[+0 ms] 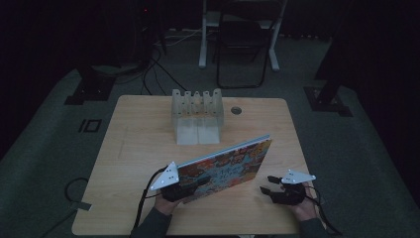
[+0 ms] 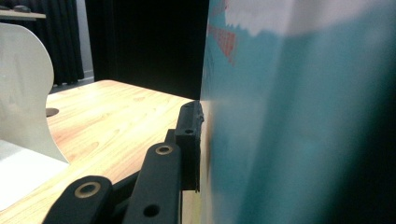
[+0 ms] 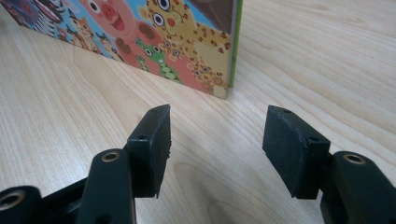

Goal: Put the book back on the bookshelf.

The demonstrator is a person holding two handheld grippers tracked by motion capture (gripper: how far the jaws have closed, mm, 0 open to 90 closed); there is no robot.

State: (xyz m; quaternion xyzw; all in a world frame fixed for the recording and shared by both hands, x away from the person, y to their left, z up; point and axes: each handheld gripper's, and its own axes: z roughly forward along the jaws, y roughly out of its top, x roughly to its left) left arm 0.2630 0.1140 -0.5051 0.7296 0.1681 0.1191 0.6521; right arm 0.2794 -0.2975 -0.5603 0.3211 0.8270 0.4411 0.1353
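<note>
Dim room, pale wooden table (image 1: 138, 148). My left gripper (image 1: 190, 188) has its jaws clamped on the near left corner of the colourful picture book with cartoon animals on the cover (image 1: 228, 166); the book stands tilted on its lower edge, running up and right. My right gripper (image 1: 270, 184) rests on the table just right of the book, jaws spread, not touching it. White slotted plastic rack (image 1: 196, 115) sits behind the book, near the far edge. Black folding chair (image 1: 241, 44) on the floor beyond.
</note>
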